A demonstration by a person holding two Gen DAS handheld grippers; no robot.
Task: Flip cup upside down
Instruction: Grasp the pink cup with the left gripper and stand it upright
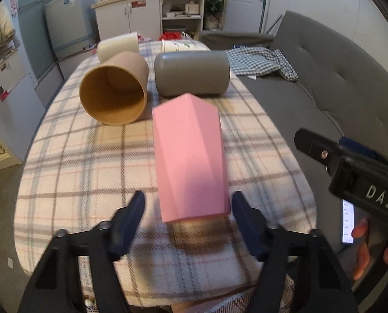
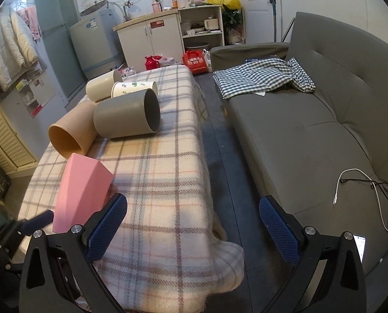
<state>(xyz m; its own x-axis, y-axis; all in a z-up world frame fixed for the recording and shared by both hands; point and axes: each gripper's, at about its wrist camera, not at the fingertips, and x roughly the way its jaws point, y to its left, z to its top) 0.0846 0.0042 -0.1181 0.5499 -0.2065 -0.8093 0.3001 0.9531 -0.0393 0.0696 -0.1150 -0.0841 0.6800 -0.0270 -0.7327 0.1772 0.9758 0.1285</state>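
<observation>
A pink faceted cup lies on its side on the plaid-covered table, its near end between the fingers of my left gripper. The left jaws are open, the right finger close to the cup's edge, the left finger apart from it. The cup also shows in the right wrist view, at the table's left. My right gripper is open and empty, held over the table's right edge and the floor gap by the sofa. The right gripper's body shows in the left wrist view.
Several other cups lie on their sides further back: a tan one, a grey one, a cream one, and a white leaf-printed one. A grey sofa with a checked cloth and cables stands right.
</observation>
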